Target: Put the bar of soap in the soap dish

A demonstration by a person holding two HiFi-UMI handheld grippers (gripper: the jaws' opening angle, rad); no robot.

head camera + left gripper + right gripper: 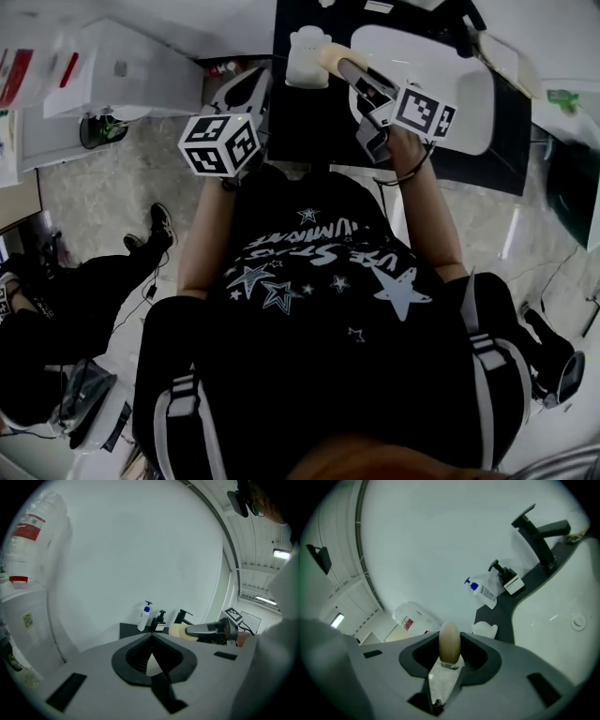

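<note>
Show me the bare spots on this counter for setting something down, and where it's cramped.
Bare: the black counter in front of the soap dish, left of the sink basin, and the basin itself. Crowded: the back edge, where faucet, black pump dispenser and blue-capped bottle cluster.

Black counter (309, 122) ahead of me w/ white sink basin (441, 89) set in it. Black faucet (541, 536) stands at the basin's rim. Near it, 2 dispensers side by side: black pump bottle (506, 576) and pale blue-topped pump bottle (480, 590). Big clear plastic bottle (419, 616) w/ red label off to my left. Person in black (66, 309) sits at left on speckled floor (94, 187).
</note>
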